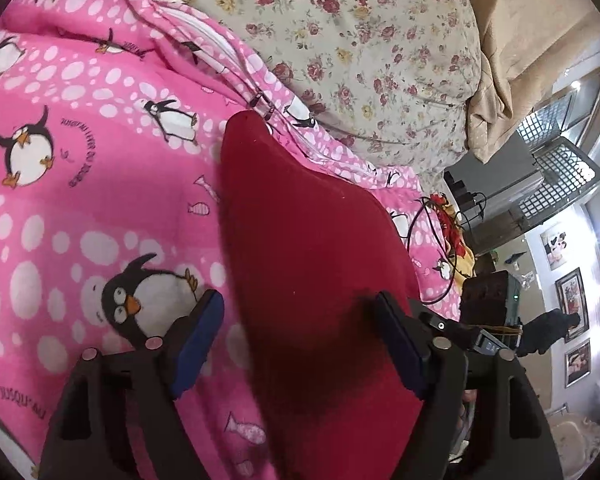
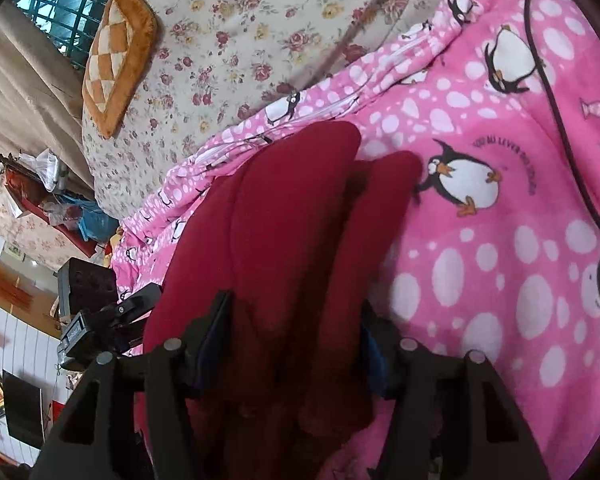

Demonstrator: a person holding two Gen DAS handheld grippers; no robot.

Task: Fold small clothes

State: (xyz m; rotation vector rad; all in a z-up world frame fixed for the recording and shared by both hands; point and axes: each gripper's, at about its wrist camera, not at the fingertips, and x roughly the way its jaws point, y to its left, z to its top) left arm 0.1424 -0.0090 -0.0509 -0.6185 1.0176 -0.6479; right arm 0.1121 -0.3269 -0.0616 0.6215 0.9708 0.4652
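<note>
Red garment point(image 1: 312, 256), dark crimson and soft-looking, spread on pink penguin-print blanket point(image 1: 84, 184). Seen from left wrist camera as one long tapering sheet, narrow rounded end far away near blanket's zipped edge, broad end running down between the fingers. Left gripper point(image 1: 298, 344) wide open: blue-padded fingers point(image 1: 199, 332) well apart, left pad over bare blanket beside a penguin figure, right pad above the cloth's right part. Nothing pinched between them; contact with the cloth not certain from this angle.

Same garment point(image 2: 284, 248) in right wrist camera bunched into long ridges, two rounded ends pointing away, one longer than the other, a dark crease between. Right gripper point(image 2: 294, 344) also spread wide, fingers point(image 2: 216, 328) straddling the folded mass, cloth filling the gap and rising between the pads. Blue pad on the far side partly hidden behind the fabric. Open stance, no clamping; whether pads touch the cloth, cannot tell.

Beyond the blanket, floral quilt point(image 2: 236, 40) with small red and yellow roses. On it, checked orange cushion point(image 2: 116, 52), tilted. Thin black cable point(image 2: 556, 128) trailing across the blanket at right. Other gripper's body visible at each view's inner edge, just beside the garment.
</note>
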